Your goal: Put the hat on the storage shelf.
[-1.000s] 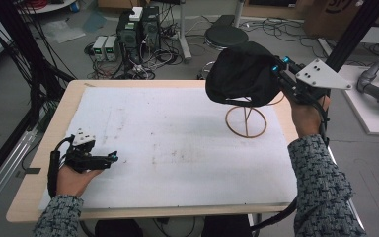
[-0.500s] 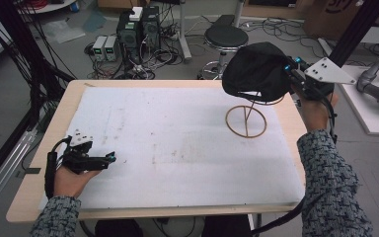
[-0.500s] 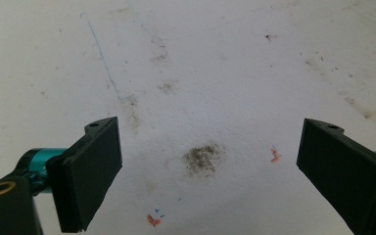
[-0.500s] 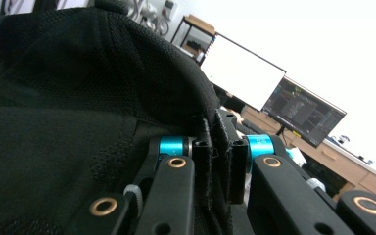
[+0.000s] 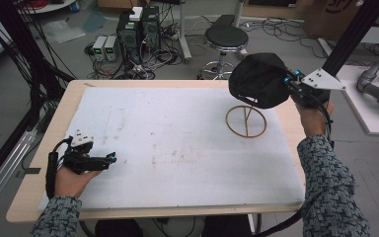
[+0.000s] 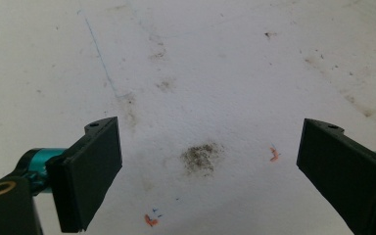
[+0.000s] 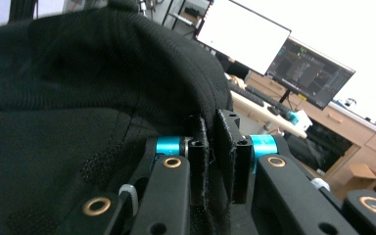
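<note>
The left gripper (image 5: 109, 159) lies low at the near left in the person's left hand (image 5: 71, 178), fingers (image 6: 90, 174) spread wide; the right gripper (image 5: 288, 81) is raised at the far right, fingers (image 7: 227, 147) pinched together, forearm angled up from the near right.

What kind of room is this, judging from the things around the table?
Probably a robotics or data-collection lab: computer towers with tangled cables on the floor, a round stool, and monitors on a desk behind.

The cap (image 5: 257, 79) hides the top of the stand (image 5: 246, 122). In the right gripper view, cap fabric covers the jaws' inner faces.
</note>
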Motion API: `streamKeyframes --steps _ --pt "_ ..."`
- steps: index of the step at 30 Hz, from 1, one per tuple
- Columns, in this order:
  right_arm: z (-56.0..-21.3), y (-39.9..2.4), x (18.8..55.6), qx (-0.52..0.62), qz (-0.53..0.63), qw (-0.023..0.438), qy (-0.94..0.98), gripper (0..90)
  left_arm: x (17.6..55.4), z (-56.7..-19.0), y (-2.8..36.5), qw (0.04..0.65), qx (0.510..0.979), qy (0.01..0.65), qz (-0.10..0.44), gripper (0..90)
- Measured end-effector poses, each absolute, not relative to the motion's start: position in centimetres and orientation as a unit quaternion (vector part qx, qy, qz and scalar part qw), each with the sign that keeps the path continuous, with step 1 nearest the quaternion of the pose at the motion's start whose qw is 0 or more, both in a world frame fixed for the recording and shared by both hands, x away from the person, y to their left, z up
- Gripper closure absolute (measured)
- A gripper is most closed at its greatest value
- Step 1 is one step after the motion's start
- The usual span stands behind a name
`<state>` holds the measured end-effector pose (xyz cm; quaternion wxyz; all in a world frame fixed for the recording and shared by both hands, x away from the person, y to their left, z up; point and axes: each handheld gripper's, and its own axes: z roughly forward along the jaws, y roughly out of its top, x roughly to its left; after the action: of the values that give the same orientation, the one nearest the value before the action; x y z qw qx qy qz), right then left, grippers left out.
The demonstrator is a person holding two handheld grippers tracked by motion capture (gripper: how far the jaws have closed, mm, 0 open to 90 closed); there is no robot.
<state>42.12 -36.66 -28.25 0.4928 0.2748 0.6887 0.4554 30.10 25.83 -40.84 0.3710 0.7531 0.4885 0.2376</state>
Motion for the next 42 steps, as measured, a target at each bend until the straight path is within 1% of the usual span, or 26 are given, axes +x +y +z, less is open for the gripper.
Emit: streamKeyframes --steps 9,10,12,20,21,22,23,24,25,29,30,31,32,33,36,37,38,39,40,42 --pt "-29.7 -37.5 42.1 0.287 0.447 0.489 0.692 79.3 30.4 -40.8 25.4 0.374 0.755 0.484 0.236 9.9" --pt "-30.0 -37.7 42.2 0.292 0.444 0.482 0.697 77.9 30.4 -40.8 25.4 0.375 0.755 0.484 0.237 9.9" --pt "-30.5 -37.9 42.1 0.294 0.443 0.477 0.7 79.0 30.3 -40.8 25.5 0.374 0.755 0.485 0.237 9.9" --pt "-30.7 -37.7 41.8 0.294 0.442 0.474 0.702 78.8 30.4 -40.8 25.5 0.377 0.753 0.484 0.238 9.9" --pt "-30.5 -37.6 41.6 0.296 0.444 0.477 0.699 74.1 30.4 -40.8 25.5 0.377 0.753 0.484 0.238 9.9" --pt "-30.5 -37.6 41.6 0.296 0.444 0.477 0.699 74.1 30.4 -40.7 25.5 0.377 0.753 0.484 0.238 9.9" --pt "-30.3 -37.6 41.4 0.299 0.44 0.481 0.697 71.2 30.4 -40.7 25.5 0.38 0.752 0.483 0.238 9.9" --pt "-30.3 -37.6 41.4 0.299 0.44 0.481 0.697 71.2 30.4 -40.7 25.5 0.38 0.752 0.483 0.238 9.9" --pt "-30.2 -37.7 41.2 0.306 0.44 0.477 0.697 65.1 30.3 -40.8 25.5 0.379 0.752 0.483 0.238 9.9" --pt "-30.0 -37.9 40.7 0.321 0.44 0.46 0.701 56.1 30.3 -40.7 25.5 0.379 0.754 0.482 0.237 9.9" --pt "-30.0 -37.9 40.7 0.321 0.44 0.46 0.701 56.1 30.4 -40.7 25.4 0.382 0.753 0.481 0.237 9.9" --pt "-29.9 -37.9 40.3 0.326 0.44 0.452 0.704 50.8 30.4 -40.7 25.3 0.382 0.752 0.482 0.236 9.9" --pt "-29.9 -37.9 40.3 0.326 0.44 0.452 0.704 50.8 30.4 -40.7 25.3 0.382 0.752 0.482 0.236 9.9" --pt "-29.6 -37.7 39.9 0.33 0.442 0.439 0.71 46.8 30.4 -40.7 25.3 0.381 0.754 0.479 0.237 9.9" --pt "-29.4 -37.4 39.4 0.326 0.444 0.431 0.714 44.5 30.5 -40.6 25.0 0.387 0.753 0.478 0.237 9.9" --pt "-29.3 -37.3 39.0 0.329 0.449 0.42 0.717 39.6 30.5 -40.6 24.9 0.387 0.753 0.476 0.236 9.9" --pt "-29.3 -37.3 39.0 0.329 0.449 0.42 0.717 39.6 30.5 -40.6 24.8 0.388 0.754 0.474 0.236 9.9" --pt "-29.3 -37.3 38.7 0.342 0.46 0.398 0.716 33.8 30.6 -40.5 24.7 0.388 0.755 0.473 0.235 9.9" --pt "-29.4 -37.2 38.5 0.35 0.463 0.391 0.715 29.3 30.6 -40.5 24.6 0.39 0.755 0.472 0.235 9.9" --pt "-29.6 -37.2 38.2 0.365 0.474 0.371 0.71 23.6 30.6 -40.4 24.5 0.39 0.757 0.469 0.235 9.9"
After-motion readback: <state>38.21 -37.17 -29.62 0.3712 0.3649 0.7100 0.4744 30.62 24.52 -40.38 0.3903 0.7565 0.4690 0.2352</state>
